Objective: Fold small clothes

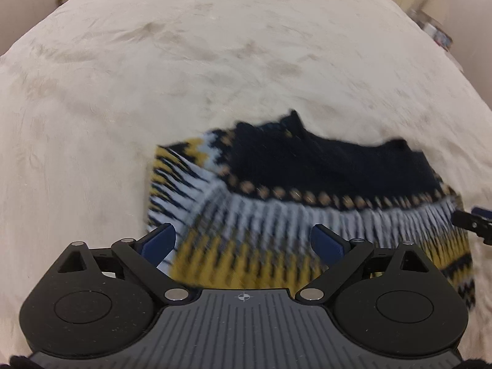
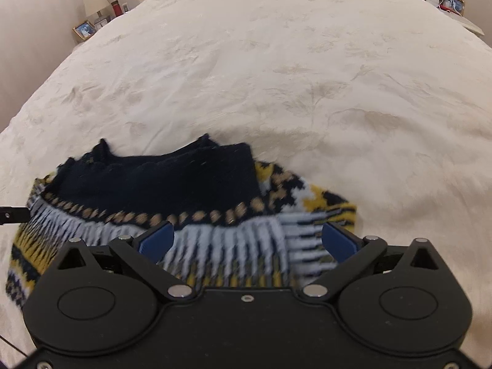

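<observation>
A small knitted sweater (image 1: pixel 307 196), navy with white, yellow and tan patterned bands, lies bunched on a cream bedspread (image 1: pixel 184 77). It also shows in the right wrist view (image 2: pixel 172 190). My left gripper (image 1: pixel 243 243) is open, its blue pads wide apart just above the sweater's near left part. My right gripper (image 2: pixel 247 241) is open over the sweater's near right part. The tip of the right gripper (image 1: pixel 472 220) shows at the right edge of the left wrist view. The picture is blurred by motion.
The bedspread (image 2: pixel 307 77) stretches far ahead and to both sides. Bedside tables with picture frames (image 2: pixel 83 29) and lamps (image 2: pixel 95 1) stand beyond the bed's far corners. A framed photo (image 2: pixel 452 2) sits at the far right.
</observation>
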The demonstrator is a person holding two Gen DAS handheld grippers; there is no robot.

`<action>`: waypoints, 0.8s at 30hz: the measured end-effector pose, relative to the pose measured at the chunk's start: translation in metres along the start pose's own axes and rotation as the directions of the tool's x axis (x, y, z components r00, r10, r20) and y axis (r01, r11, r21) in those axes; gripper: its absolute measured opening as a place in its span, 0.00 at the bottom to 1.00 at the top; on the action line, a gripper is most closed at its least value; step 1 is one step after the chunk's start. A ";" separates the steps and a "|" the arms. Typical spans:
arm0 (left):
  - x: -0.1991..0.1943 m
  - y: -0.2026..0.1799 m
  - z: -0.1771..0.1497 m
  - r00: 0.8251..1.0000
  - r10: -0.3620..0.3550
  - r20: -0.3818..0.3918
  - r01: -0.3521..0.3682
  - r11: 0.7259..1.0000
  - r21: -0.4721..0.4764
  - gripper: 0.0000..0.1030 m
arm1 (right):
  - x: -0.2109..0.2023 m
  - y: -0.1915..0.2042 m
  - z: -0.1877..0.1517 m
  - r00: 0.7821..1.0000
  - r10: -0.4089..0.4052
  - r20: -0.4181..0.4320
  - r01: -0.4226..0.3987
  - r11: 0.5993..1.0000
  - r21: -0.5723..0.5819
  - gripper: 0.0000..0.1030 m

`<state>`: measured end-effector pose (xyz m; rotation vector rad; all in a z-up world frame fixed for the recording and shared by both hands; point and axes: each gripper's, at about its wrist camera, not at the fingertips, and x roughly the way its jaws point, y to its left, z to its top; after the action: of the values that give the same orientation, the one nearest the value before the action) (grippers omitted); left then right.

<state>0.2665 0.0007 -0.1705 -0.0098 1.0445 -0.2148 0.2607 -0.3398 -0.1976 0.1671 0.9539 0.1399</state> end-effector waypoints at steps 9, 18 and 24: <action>0.007 -0.054 -0.018 0.999 -0.027 -0.041 0.032 0.992 0.122 0.93 | -0.008 0.034 -0.024 0.999 0.027 -0.044 -0.028 0.999 -0.019 1.00; 0.046 -0.085 -0.031 0.994 0.033 -0.108 -0.004 0.968 0.252 0.95 | -0.007 0.038 -0.038 0.996 0.019 -0.085 -0.022 0.999 -0.029 1.00; 0.067 -0.085 -0.033 0.988 0.057 -0.146 -0.017 0.965 0.262 1.00 | -0.009 0.029 -0.029 0.994 0.000 -0.105 -0.003 1.000 -0.023 1.00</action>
<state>0.2564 -0.0912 -0.2348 0.2669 1.1608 -0.3215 0.2310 -0.3110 -0.2012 0.1404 1.0570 0.1625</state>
